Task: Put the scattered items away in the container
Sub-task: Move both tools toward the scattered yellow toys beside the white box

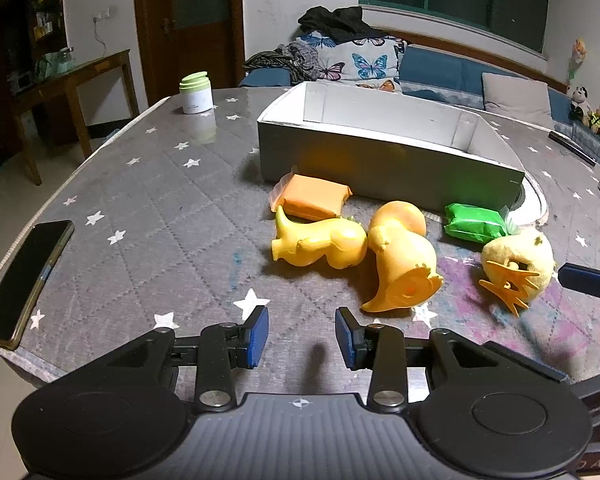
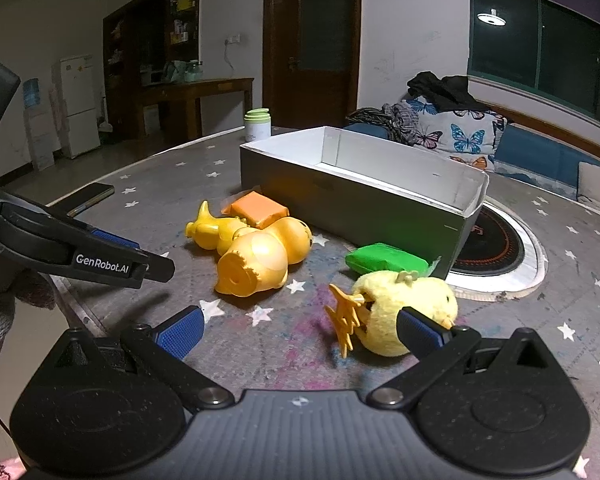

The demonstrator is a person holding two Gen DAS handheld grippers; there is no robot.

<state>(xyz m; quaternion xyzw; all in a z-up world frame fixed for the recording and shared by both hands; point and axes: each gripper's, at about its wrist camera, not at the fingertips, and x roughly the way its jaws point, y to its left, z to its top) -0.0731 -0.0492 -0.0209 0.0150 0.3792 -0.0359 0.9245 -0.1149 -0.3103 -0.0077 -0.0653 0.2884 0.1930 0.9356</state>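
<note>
Hiding part of plush chick (image 2: pixel 416 312), right tool (image 2: pixel 300 330) spread; left tool (image 1: pixel 301 332) spread, empty.

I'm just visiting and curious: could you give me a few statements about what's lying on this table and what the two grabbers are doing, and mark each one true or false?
1. The grey box already holds the toys. False: what shows of its inside is bare; the toys lie on the table in front of it.
2. The right gripper has its jaws open, with the fuzzy yellow chick against one finger. True.
3. The left gripper is clamped on a plastic duck. False: its jaws are open with nothing between them.
4. An orange packet and a green packet lie just in front of the box. True.
5. A phone lies near the table's edge. True.
</note>
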